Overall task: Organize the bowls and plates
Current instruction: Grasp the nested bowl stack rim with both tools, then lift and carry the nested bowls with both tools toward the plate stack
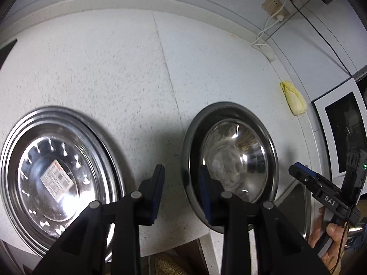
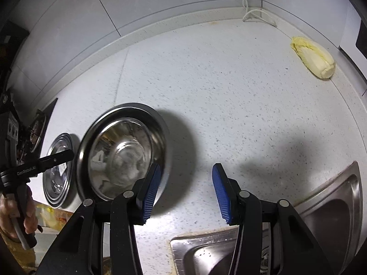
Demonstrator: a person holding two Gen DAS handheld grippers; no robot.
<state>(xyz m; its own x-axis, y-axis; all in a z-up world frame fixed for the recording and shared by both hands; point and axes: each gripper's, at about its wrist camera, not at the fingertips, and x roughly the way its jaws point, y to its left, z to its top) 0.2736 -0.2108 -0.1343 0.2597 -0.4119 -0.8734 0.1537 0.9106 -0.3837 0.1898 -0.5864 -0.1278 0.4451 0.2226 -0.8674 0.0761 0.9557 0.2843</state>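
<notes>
Blue-padded jaws of both grippers stand parted with nothing between them, over a counter where the steel ware sits sorted.

From the left wrist, the left gripper hangs empty above the white counter; a stack of plates lies to its left and the bowls, nested one inside another, to its right, so like seems grouped with like. From the right wrist, the right gripper is likewise empty, its left pad just beside the bowls' rim, the sink to the right; a cabbage lies well apart.
</notes>
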